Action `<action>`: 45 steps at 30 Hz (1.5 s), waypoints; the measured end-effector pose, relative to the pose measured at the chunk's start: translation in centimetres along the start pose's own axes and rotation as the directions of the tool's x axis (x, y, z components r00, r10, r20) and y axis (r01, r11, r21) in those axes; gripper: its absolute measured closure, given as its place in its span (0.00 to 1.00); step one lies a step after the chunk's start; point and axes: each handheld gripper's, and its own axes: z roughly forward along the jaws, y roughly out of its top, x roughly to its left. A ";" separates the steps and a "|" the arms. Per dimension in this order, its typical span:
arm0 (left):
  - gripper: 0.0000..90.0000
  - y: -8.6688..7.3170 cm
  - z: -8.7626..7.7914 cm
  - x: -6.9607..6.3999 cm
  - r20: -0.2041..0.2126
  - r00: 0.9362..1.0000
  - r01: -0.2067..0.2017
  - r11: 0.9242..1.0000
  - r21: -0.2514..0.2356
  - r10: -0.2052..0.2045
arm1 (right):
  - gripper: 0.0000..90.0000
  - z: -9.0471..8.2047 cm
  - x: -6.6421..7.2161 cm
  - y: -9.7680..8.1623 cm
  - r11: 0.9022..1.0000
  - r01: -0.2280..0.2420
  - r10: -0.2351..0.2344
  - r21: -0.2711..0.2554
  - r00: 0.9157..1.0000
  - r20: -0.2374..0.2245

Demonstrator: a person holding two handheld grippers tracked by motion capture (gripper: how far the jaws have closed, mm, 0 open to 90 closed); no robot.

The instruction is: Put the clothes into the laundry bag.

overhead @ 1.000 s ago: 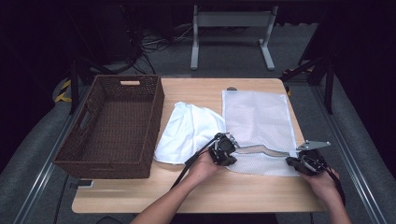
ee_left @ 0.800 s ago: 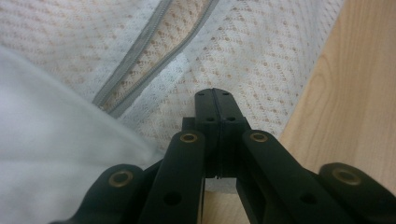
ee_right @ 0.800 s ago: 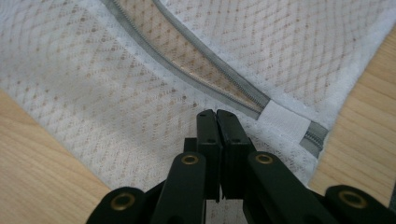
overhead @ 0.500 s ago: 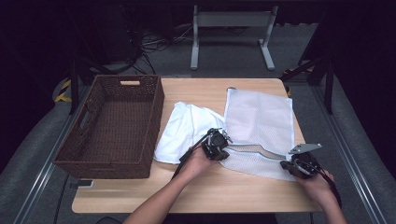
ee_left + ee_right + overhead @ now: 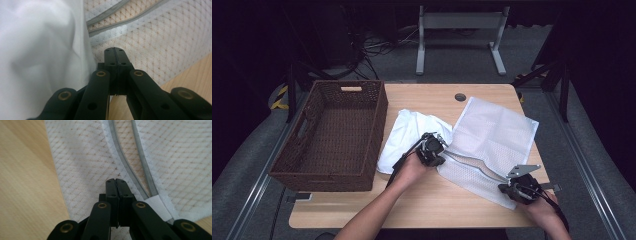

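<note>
Your desk [image 5: 422,205] carries 1 wicker basket [image 5: 332,135] at the left and 1 white mesh laundry bag [image 5: 497,140] at the right, lying flat with its long axis running from the near right corner toward the far middle. Its open grey zipper [image 5: 474,165] runs along the near edge. A white cloth [image 5: 412,132] lies bunched between basket and bag. Your left tongs [image 5: 435,148] are clamped on the bag's near-left edge, your right tongs [image 5: 510,189] on its near-right corner. No writing is readable.
</note>
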 end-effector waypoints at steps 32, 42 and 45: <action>1.00 0.0 1.4 -5.3 0.143 0.986 -0.076 0.996 -0.045 0.082 | 0.68 -0.5 1.8 2.6 0.993 0.081 -0.087 -0.084 0.993 -0.075; 1.00 0.0 1.4 -5.3 0.152 0.985 -0.073 0.997 -0.040 0.078 | 0.53 -0.1 -0.2 5.7 0.983 0.029 -0.040 -0.181 0.997 -0.059; 1.00 0.0 1.4 -5.2 0.157 0.985 -0.069 0.997 -0.039 0.074 | 0.51 1.0 -0.6 7.1 0.982 0.037 -0.050 -0.187 0.997 -0.065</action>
